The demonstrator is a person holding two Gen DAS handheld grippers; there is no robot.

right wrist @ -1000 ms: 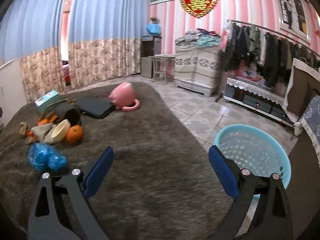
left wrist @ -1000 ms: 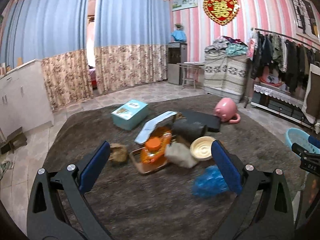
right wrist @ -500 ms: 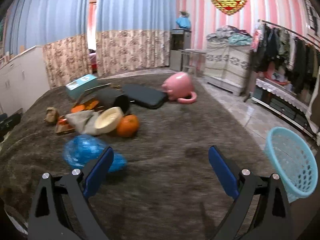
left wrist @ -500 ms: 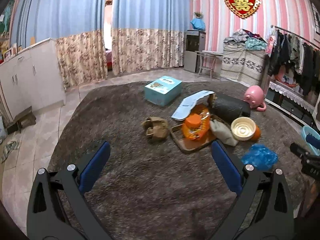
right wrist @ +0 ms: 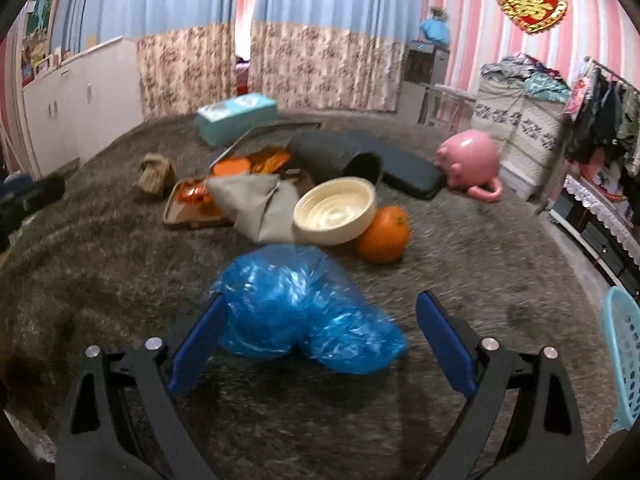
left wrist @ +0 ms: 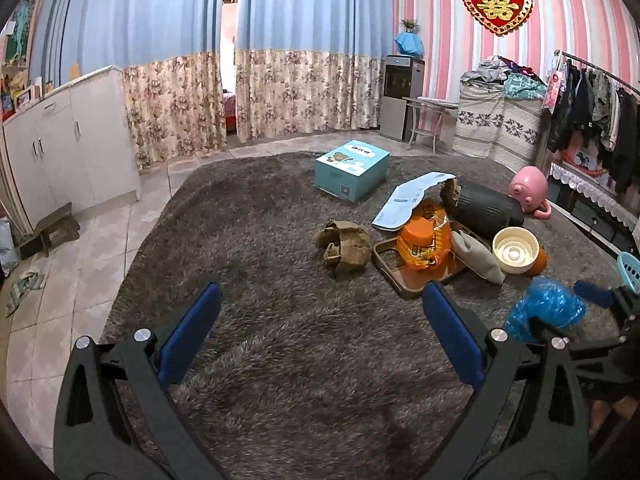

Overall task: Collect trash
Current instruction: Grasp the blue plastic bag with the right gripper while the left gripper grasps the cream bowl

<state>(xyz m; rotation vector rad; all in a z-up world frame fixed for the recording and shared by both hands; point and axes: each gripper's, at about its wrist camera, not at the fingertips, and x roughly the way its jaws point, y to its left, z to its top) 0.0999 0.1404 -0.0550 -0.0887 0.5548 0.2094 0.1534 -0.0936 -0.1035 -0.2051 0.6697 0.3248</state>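
Right gripper now over blue plastic bag on near carpet; a second ago it faced blue basket. Jaws just closing, bag between, apparently unpinched; blurred. Left gripper wide, empty. Grasp imminent.

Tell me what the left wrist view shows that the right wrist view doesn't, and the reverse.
Only the left wrist view: the left gripper, jaws open over bare carpet, and the tiled floor beside the rug. Only the right wrist view: the right gripper with the blue plastic bag between its jaws, which have just been closing, and the black pad. Both share the bag, cream bowl, teal box and pink pot.
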